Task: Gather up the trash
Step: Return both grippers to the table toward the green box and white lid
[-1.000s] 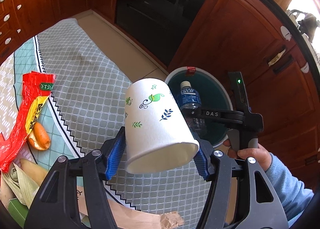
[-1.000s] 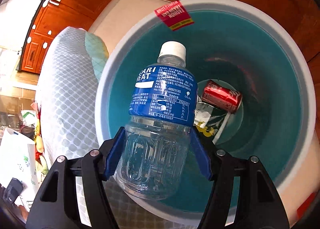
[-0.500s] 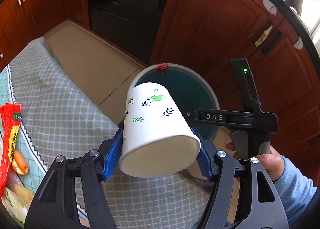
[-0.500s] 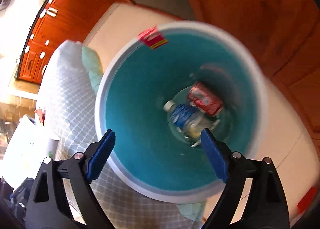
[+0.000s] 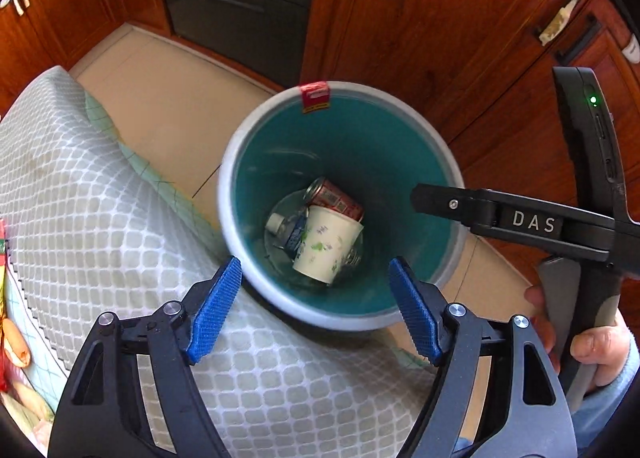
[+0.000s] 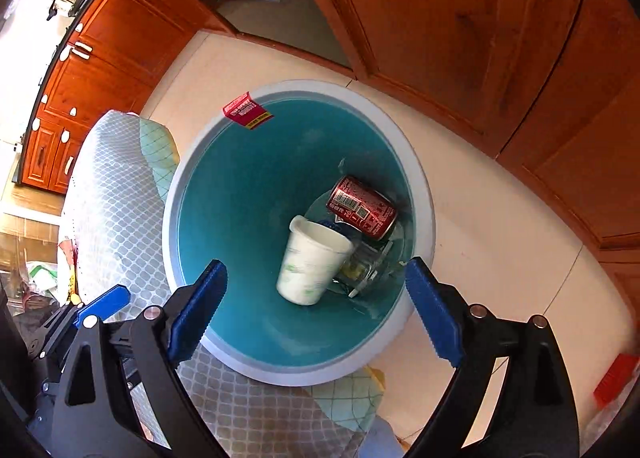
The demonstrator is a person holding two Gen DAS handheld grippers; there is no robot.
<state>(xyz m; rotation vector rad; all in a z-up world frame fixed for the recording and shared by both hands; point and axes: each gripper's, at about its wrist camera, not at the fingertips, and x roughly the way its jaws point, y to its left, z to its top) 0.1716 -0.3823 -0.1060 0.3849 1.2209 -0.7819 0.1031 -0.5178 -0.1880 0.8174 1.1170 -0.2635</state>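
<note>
The right gripper (image 6: 316,312) hangs over the teal bin (image 6: 224,194), its jaws spread wide with nothing between them. At the bin's bottom a paper cup (image 6: 308,262) lies beside a red can (image 6: 360,207), a clear bottle (image 6: 366,264) partly hidden under them

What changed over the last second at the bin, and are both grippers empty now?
Both let go. The left gripper, jaws just opening, dropped the paper cup into the teal bin; it lies on its side at the bottom. The right gripper had released the water bottle half a second sooner, and it rests under the cup. Both grippers are empty. The red can and the bin's red sticker stayed put.
</note>
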